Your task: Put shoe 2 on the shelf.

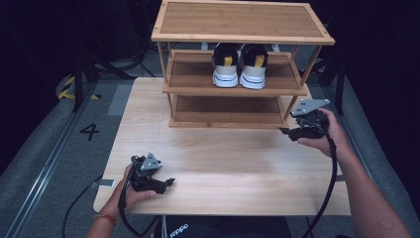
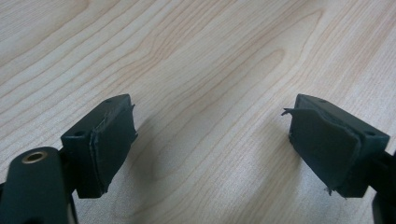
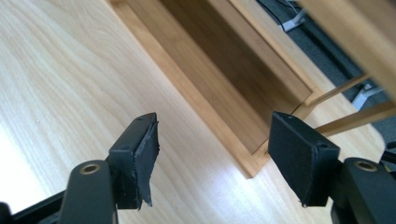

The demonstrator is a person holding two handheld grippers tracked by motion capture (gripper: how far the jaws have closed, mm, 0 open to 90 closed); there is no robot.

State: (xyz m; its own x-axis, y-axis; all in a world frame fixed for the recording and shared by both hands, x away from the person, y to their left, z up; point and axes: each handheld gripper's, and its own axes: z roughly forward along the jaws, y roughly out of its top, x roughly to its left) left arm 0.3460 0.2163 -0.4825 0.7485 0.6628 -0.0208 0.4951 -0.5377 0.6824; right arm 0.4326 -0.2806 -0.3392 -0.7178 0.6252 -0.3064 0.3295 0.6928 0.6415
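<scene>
Left gripper (image 1: 169,182) rests low on the near left of the wooden table (image 1: 223,158), jaws spread wide with bare tabletop between them, holding nothing. Centre back: three-tier bamboo shoe rack (image 1: 237,37) stands on the table; a pair of white-and-black sneakers (image 1: 239,67) sits side by side on its middle shelf, heels toward the person. Right gripper (image 1: 285,131) hangs just beside the rack's bottom right corner, jaws apart, empty.

I'm seeing the table (image 1: 223,153) lit bright from above, surroundings dark; glare is whitening the wood by my right claw (image 3: 210,158), whose jaws are casting soft shadows.
</scene>
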